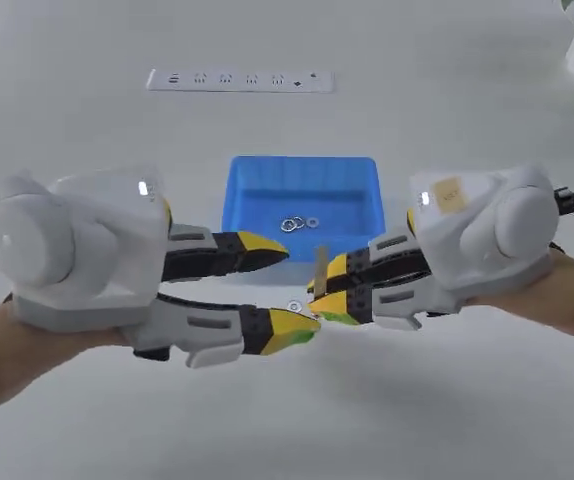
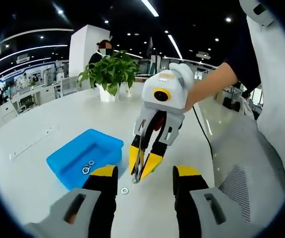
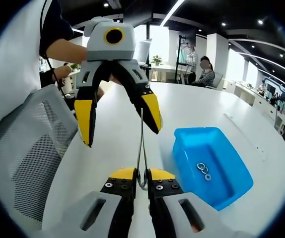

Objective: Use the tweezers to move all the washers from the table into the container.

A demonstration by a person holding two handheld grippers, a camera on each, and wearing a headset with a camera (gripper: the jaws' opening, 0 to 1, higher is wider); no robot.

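Blue plastic formed the container [image 1: 257, 175], which sat mid-table in the head view with three washers [image 1: 297, 223] clustered on its floor. A fourth washer [image 1: 295, 306] lay on the white table [image 1: 287, 430] just in front of the near wall, between the two grippers.

The left gripper view showed more clearly what the head view half hid. The tweezers [image 2: 138, 166] hung tips-down from the right gripper [image 2: 141, 169], their tips close beside that lone washer; whether they touched the table could not be told. The right gripper view showed its own jaws pressed together on the tweezers' upper end. Opposite them, the left gripper [image 3: 122, 136] had its jaws spread wide and held nothing.

Bare tabletop lay open on every side of the container. A power strip [image 1: 239, 80] lay well beyond it, a potted plant [image 2: 110, 74] stood farther off, and a mesh chair [image 3: 28, 163] was at the person's edge.

Counted: two grippers, one pair of tweezers, one container, and four washers, three inside and one outside.
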